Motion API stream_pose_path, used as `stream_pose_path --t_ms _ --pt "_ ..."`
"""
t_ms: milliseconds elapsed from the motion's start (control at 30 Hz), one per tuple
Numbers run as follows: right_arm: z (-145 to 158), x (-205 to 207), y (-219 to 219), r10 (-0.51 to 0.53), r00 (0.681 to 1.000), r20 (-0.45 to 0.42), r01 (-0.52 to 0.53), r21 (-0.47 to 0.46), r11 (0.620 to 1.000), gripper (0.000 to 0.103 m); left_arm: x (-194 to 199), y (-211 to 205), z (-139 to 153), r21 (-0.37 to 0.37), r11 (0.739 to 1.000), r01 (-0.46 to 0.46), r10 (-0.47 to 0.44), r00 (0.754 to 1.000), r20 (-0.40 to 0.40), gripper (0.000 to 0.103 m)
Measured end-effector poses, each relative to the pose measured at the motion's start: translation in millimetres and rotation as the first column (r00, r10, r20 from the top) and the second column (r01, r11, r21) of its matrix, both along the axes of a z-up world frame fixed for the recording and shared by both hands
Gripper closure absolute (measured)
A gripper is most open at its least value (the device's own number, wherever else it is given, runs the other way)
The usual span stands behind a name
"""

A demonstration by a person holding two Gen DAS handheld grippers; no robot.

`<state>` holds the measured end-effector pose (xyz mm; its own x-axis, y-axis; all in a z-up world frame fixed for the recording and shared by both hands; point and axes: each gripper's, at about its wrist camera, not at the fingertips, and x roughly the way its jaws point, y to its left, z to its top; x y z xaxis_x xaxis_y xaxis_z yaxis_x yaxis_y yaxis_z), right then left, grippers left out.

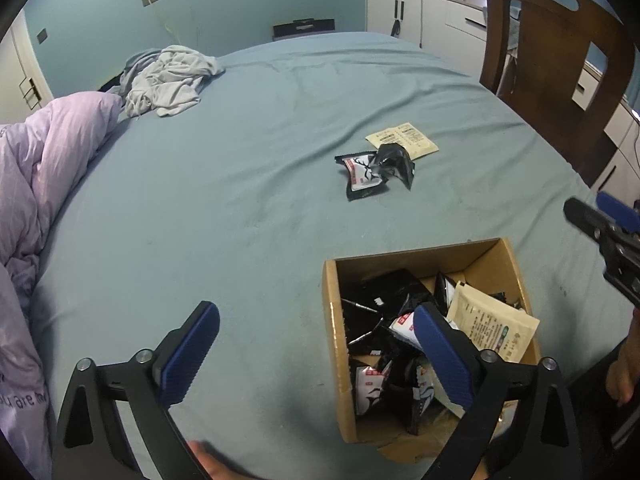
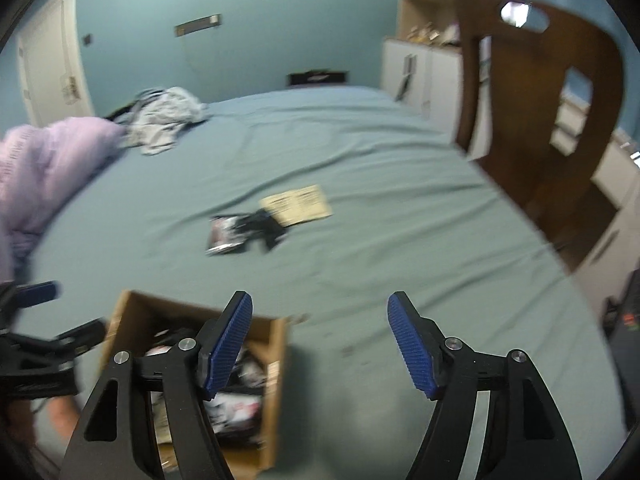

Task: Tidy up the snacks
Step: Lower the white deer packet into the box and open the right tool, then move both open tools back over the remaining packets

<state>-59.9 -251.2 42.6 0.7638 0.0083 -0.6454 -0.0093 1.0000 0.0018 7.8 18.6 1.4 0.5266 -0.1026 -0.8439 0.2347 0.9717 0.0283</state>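
A blue bed [image 1: 240, 160] holds a cardboard box [image 1: 336, 360] of snack packets. Farther off lie a black packet [image 1: 372, 172] and a beige packet [image 1: 408, 138], touching. Left gripper [image 1: 316, 356] and right gripper [image 2: 320, 344] both gape empty.

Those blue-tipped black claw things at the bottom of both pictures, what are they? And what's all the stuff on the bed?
They are grabbing tools a person holds, one per hand, each with a camera looking along its two fingers. One picture comes from the left gripper, the other from the right gripper. Both are open and hold nothing. On the blue-green bedsheet sits an open brown cardboard box full of snack packets. Farther away lie a crumpled black snack packet and a flat beige paper packet, touching each other, not yet in the box.
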Motion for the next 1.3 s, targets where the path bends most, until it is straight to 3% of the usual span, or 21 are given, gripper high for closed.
stream_pose_path --t_ms 133,233,400,633,767,833,1000,1300 --pt "8 -10 12 -0.067 0.992 0.107 0.082 -0.143 0.986 0.033 2 0 1 0.004 1.000 -0.013 0.013 1.000 -0.006 0.001" --pt "12 -19 19 -0.062 0.981 0.182 0.089 -0.145 0.985 0.033 2 2 2 -0.002 1.000 -0.023 0.023 1.000 0.013 0.001" --pt "7 -34 19 -0.049 0.973 0.224 0.075 -0.113 0.991 0.033 -1 5 8 0.023 0.998 -0.055 0.052 0.994 0.097 0.001" --pt "-2 -14 18 -0.032 0.990 0.141 0.052 -0.144 0.988 0.033 -6 3 16 0.061 0.996 -0.061 0.048 0.980 0.195 0.001" --pt "7 -6 0 0.007 0.995 0.101 -0.006 -0.008 1.000 0.033 -2 -1 13 0.081 0.995 -0.058 0.042 0.981 0.188 0.001" --pt "8 -5 -4 0.014 0.996 0.089 -0.016 0.017 1.000 0.033 -2 -3 12 0.081 0.996 -0.048 0.032 0.982 0.189 0.001" --pt "6 9 -22 0.068 0.998 0.021 -0.070 0.156 0.985 0.033 -2 -9 10 0.084 0.996 -0.008 -0.005 0.988 0.157 0.001" --pt "11 39 -27 0.145 0.988 -0.056 -0.137 0.136 0.981 0.033 2 -8 11 0.084 0.996 -0.011 -0.002 0.989 0.148 0.001"
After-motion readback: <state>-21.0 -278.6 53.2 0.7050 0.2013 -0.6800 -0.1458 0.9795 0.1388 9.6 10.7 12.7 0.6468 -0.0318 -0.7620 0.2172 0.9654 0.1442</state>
